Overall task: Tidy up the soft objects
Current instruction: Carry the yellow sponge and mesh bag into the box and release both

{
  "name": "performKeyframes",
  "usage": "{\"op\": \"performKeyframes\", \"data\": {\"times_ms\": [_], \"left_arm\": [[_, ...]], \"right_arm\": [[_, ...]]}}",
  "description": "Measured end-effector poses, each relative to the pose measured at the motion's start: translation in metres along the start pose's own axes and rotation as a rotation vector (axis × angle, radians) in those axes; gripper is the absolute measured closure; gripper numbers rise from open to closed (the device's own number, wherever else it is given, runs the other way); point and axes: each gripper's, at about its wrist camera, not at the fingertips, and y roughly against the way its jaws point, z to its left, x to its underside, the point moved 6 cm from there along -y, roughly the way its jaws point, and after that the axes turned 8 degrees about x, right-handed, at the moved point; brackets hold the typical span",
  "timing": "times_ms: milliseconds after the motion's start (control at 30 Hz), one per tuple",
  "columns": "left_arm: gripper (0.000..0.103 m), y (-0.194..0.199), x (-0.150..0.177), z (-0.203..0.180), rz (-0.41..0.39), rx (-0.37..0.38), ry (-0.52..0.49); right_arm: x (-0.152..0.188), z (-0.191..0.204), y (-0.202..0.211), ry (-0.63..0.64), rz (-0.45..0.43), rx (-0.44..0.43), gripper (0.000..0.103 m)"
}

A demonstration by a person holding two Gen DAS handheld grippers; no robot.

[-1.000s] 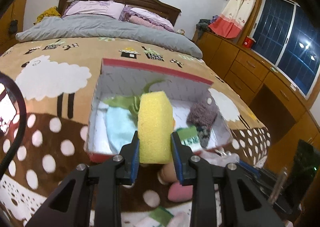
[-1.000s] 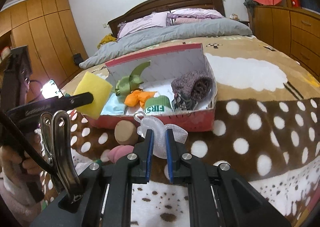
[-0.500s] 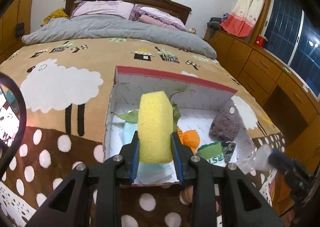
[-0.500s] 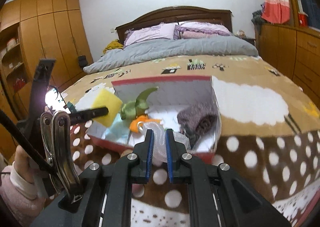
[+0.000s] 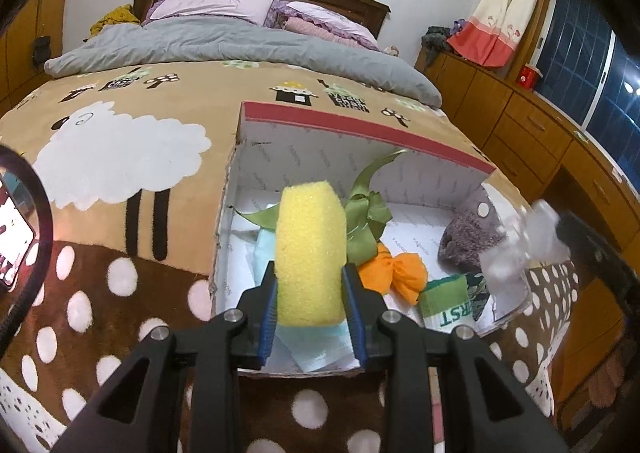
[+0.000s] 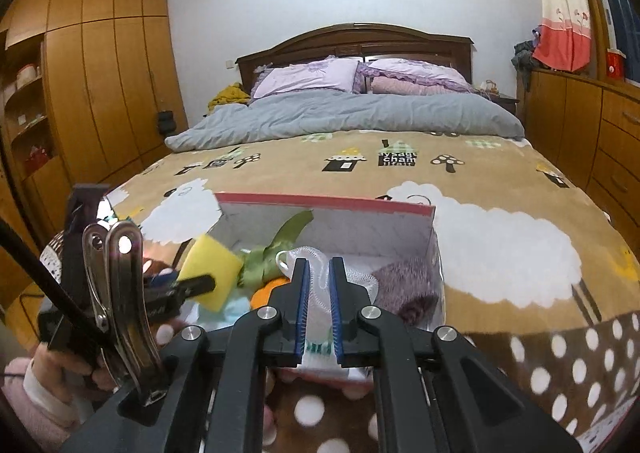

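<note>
My left gripper (image 5: 310,285) is shut on a yellow sponge (image 5: 310,253) and holds it over the left part of the open red-rimmed box (image 5: 360,125). My right gripper (image 6: 318,273) is shut on a white mesh bath puff (image 6: 316,289) above the box's (image 6: 320,200) near middle. The puff shows blurred at the right of the left wrist view (image 5: 524,245). The sponge shows in the right wrist view (image 6: 210,277). In the box lie a green ribbon (image 5: 366,217), an orange cloth (image 5: 396,273), a purple-grey knit piece (image 5: 464,241), a green-white item (image 5: 448,301) and a pale blue cloth (image 5: 320,345).
The box stands on a brown blanket with sheep and white dots (image 5: 120,157). A grey duvet (image 6: 340,117) and pillows lie at the bed's head. Wooden drawers (image 5: 540,141) line the right side, a wardrobe (image 6: 100,93) the left. A phone (image 5: 12,229) glows at far left.
Both grippers have moved forward and up over the box, each still holding its object. The puff has been lifted off the blanket and now hangs above the box.
</note>
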Motion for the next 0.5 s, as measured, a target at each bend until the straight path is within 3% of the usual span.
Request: {"op": "performKeyframes", "data": {"times_ms": [333, 500], "left_arm": [[0.069, -0.005, 0.002, 0.002, 0.007, 0.004, 0.003], [0.056, -0.006, 0.001, 0.004, 0.007, -0.004, 0.006]], "right_arm": [[-0.002, -0.003, -0.057, -0.003, 0.054, 0.010, 0.092], [0.005, -0.002, -0.078, -0.005, 0.096, 0.011, 0.092]]}}
